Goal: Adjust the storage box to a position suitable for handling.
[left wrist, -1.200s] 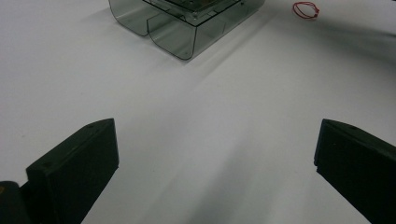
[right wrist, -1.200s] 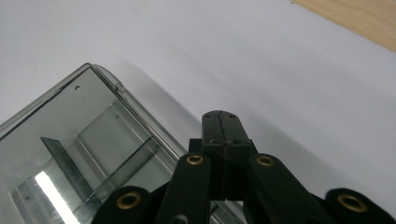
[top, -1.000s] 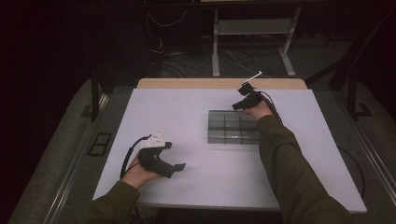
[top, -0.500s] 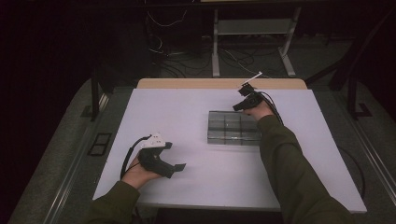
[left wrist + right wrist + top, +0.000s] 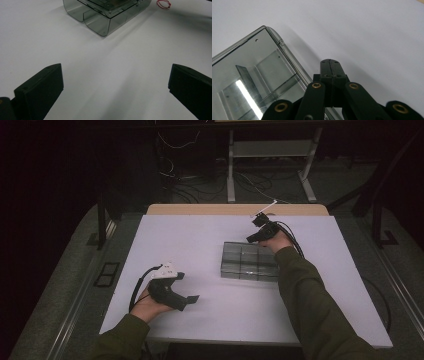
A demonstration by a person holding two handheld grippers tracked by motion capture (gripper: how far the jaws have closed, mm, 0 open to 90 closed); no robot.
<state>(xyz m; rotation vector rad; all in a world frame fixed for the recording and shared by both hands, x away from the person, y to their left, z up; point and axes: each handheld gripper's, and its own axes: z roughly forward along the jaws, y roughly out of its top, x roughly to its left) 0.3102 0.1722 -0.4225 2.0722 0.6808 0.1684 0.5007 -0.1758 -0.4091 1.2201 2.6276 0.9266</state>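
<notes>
A clear plastic box (image 5: 250, 261) with several compartments lies right of the table's middle. My right gripper (image 5: 253, 237) hovers at the box's far edge. In the right gripper view its jaws (image 5: 333, 65) are pressed together just beside the box's (image 5: 249, 75) hinged rim, with nothing visible between them. My left gripper (image 5: 188, 300) rests low over the white table (image 5: 190, 245) at the front left, well apart from the box. In the left gripper view its jaws (image 5: 115, 82) stand wide apart over bare table, with the box (image 5: 105, 12) farther ahead.
A small red wire loop (image 5: 163, 3) lies on the table past the box. A wooden strip (image 5: 200, 209) borders the table's far edge. Beyond it are cables and a white metal stand (image 5: 270, 150) on the dark floor.
</notes>
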